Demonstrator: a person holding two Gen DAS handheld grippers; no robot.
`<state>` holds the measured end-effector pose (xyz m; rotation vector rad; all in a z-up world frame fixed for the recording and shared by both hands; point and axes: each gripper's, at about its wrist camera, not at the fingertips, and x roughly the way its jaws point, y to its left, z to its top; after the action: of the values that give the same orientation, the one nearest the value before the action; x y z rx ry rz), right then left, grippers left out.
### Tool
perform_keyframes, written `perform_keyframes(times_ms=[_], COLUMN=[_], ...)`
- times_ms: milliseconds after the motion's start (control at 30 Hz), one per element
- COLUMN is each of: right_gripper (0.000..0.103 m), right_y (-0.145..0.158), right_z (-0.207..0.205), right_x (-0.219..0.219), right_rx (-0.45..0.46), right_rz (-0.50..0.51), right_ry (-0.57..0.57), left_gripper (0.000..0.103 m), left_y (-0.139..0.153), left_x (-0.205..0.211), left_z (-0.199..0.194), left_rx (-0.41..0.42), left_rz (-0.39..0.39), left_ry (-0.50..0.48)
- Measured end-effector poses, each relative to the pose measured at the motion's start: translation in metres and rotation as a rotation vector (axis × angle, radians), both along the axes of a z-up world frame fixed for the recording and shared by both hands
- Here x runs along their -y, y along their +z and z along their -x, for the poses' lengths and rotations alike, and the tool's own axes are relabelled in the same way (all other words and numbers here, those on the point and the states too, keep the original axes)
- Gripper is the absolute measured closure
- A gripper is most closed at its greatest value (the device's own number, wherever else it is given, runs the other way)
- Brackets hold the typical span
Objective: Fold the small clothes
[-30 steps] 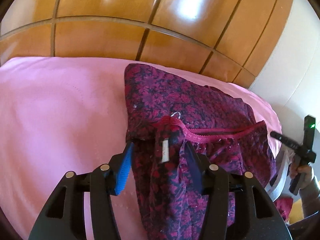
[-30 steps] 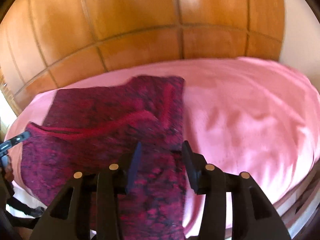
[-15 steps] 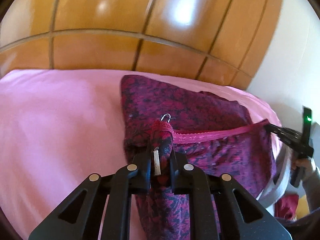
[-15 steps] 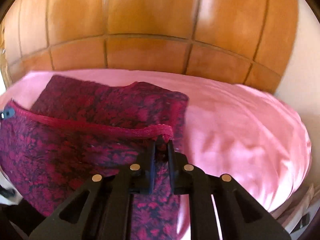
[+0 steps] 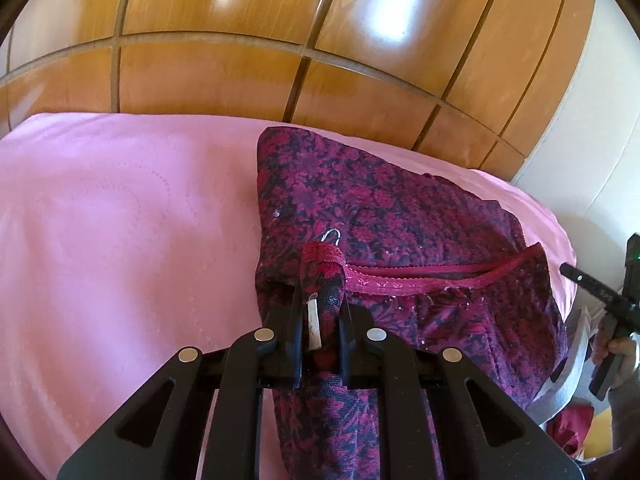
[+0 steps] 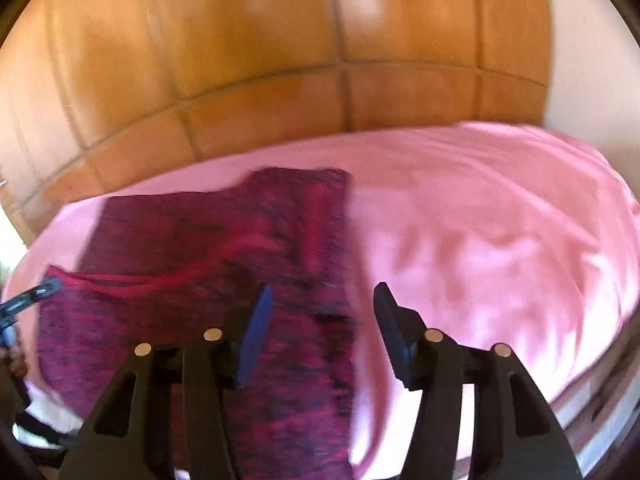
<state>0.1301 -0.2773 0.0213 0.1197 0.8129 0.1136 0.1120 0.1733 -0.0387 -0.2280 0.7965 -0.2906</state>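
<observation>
Lying on the pink bedsheet (image 5: 120, 240) near its right end, the dark red flowered garment (image 5: 400, 216) spreads flat toward the wooden panelled wall (image 5: 240, 40), its red lace waistband (image 5: 420, 278) running across the near part. The left gripper (image 5: 320, 320) has its jaws pressed together on a bunched fold of the garment at the waistband's left end, a small white tag (image 5: 314, 326) caught between them. The right gripper (image 6: 322, 320) hovers above the garment's right edge with its jaws spread wide, holding nothing; that view is blurred.
</observation>
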Motion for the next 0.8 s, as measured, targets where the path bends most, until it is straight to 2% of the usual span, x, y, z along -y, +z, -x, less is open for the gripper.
perform_keyframes(times_ms=[67,133,200,233,267,400,500,633,800], right_gripper=[0.042,0.044,0.082,0.083,0.088,0.089,0.089,0.089,0.089], right_y=[0.002,-0.010,-0.032,-0.041,-0.040,-0.003,0.022,0.038,0.050], right_z=[-0.004,-0.015,-0.025,-0.026,-0.021,0.016,0.030,0.007,-0.051], right_x=[-0.015,-0.038,-0.057,-0.063,-0.063,-0.051,-0.038,-0.030,-0.027], right_rx=[0.010,-0.008,-0.060,-0.082,-0.074,-0.027,0.005,0.045,0.092], right_rz=[0.006,0.082,0.186,0.245,0.247,0.171,0.088,-0.002,-0.055], right_ry=[0.044,0.085,0.121,0.130,0.136,0.170,0.159,0.115,0.045], left_gripper=[0.091,0.091,0.091,0.091,0.091,0.091,0.091,0.091,0.091], left_y=[0.000,0.001,0.004,0.008,0.012,0.035,0.043,0.065,0.082], left_x=[0.001,0.003,0.003,0.003,0.004,0.003,0.003,0.002,0.014], left_z=[0.000,0.002,0.007,0.012,0.018,0.055,0.062,0.038,-0.025], left_rx=[0.001,0.007,0.021,0.038,0.055,0.115,0.136,0.193,0.238], left_rz=[-0.005,-0.010,-0.010,-0.024,-0.034,-0.029,-0.006,0.046,-0.014], left_ry=[0.000,0.005,0.004,0.003,0.001,-0.026,-0.015,-0.010,0.009])
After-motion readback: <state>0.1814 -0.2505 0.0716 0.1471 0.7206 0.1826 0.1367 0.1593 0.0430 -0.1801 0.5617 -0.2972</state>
